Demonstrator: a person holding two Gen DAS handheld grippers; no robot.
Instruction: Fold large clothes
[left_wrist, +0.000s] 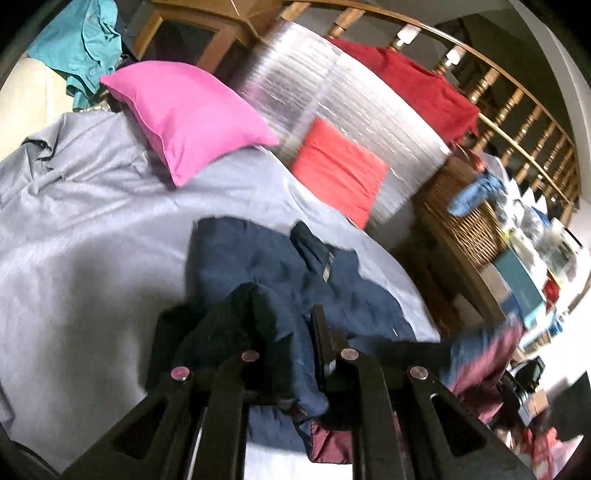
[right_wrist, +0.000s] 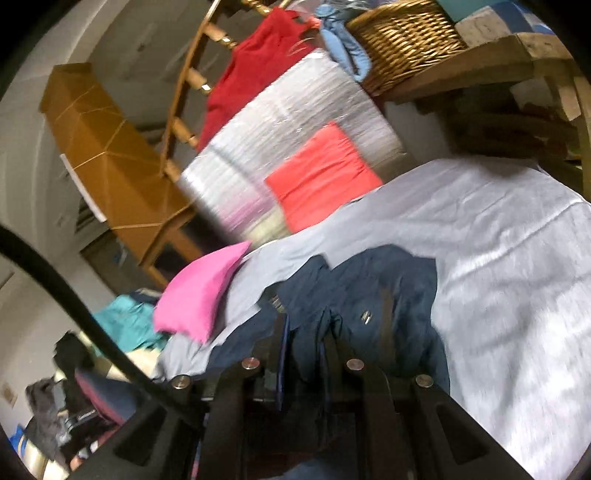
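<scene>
Bedroom; bed with grey sheet filling the frame's left and middle, pink pillow upper left, wicker basket at top right. Navy jacket — centre of the sheet, rumpled, maroon lining showing at lower centre. Left gripper: jaws pinched closed on a bunched fold of the jacket. Right gripper: likewise clamped on navy cloth. Progress — early, by appearance: fabric gathered and held, no flat fold made; spreading and folding remain.
</scene>
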